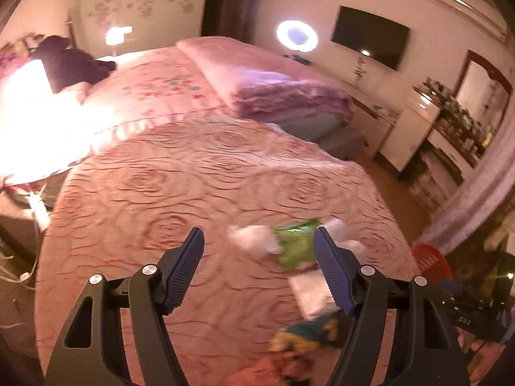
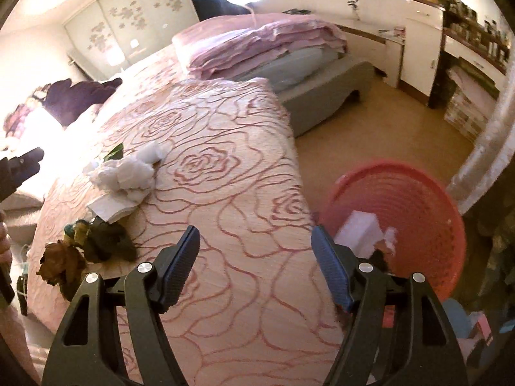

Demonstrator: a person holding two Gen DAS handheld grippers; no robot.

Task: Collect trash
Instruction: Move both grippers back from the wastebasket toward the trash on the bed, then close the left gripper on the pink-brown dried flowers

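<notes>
Trash lies on a pink rose-patterned bedspread [image 2: 225,173]. Crumpled white tissue [image 2: 125,173] sits above a flat white paper [image 2: 112,207], dark wrappers [image 2: 106,238] and dried brown leaves [image 2: 61,265]. In the left wrist view I see a green wrapper [image 1: 294,244], white tissue [image 1: 254,239], the white paper [image 1: 310,294] and a yellow-blue wrapper [image 1: 305,333]. My left gripper [image 1: 259,241] is open and empty above the bedspread, left of the pile. My right gripper [image 2: 256,236] is open and empty over the bed's edge. A red basket [image 2: 415,206] on the floor holds a white box [image 2: 357,230].
A folded purple quilt [image 2: 273,45] lies at the far end of the bed. A beige floor [image 2: 386,128] runs right of the bed. White cabinets [image 2: 418,51] and cluttered shelves [image 2: 476,32] line the far right wall. Dark clothing [image 2: 74,96] lies on the left.
</notes>
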